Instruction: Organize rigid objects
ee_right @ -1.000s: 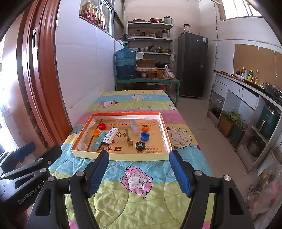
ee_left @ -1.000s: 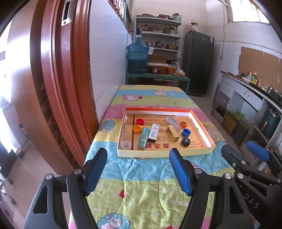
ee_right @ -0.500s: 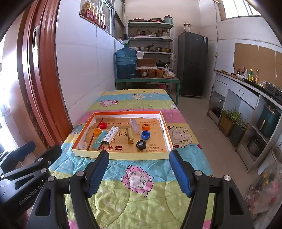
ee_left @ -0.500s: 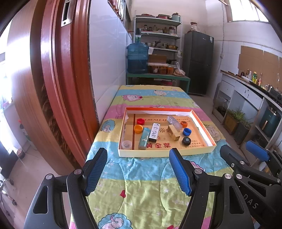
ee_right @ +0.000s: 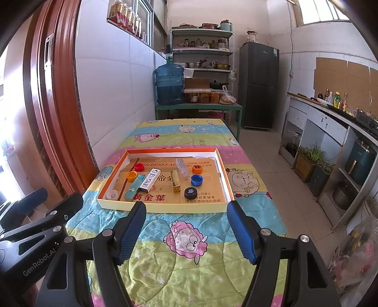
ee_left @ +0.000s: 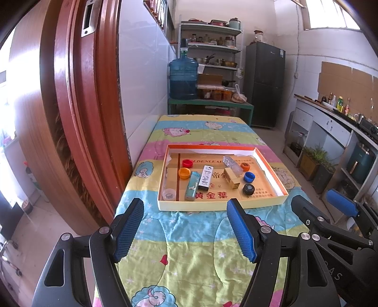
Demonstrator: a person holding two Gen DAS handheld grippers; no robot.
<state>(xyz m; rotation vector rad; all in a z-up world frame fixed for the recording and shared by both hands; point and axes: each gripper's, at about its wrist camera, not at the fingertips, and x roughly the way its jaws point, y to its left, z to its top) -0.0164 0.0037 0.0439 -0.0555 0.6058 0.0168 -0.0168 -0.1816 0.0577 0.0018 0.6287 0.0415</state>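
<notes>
Small rigid objects (ee_left: 205, 177) lie in a tray (ee_left: 222, 205) beyond both wide-open, empty claws (ee_left: 186, 228) (ee_right: 186, 230).

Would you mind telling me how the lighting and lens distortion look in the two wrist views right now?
Left wrist view: daylight blows out the far left edge beside the door frame, and the fisheye bows it; the tray stays sharp. Right wrist view: the high window is overexposed, the counter curves, and the tray is evenly lit and in focus.
</notes>
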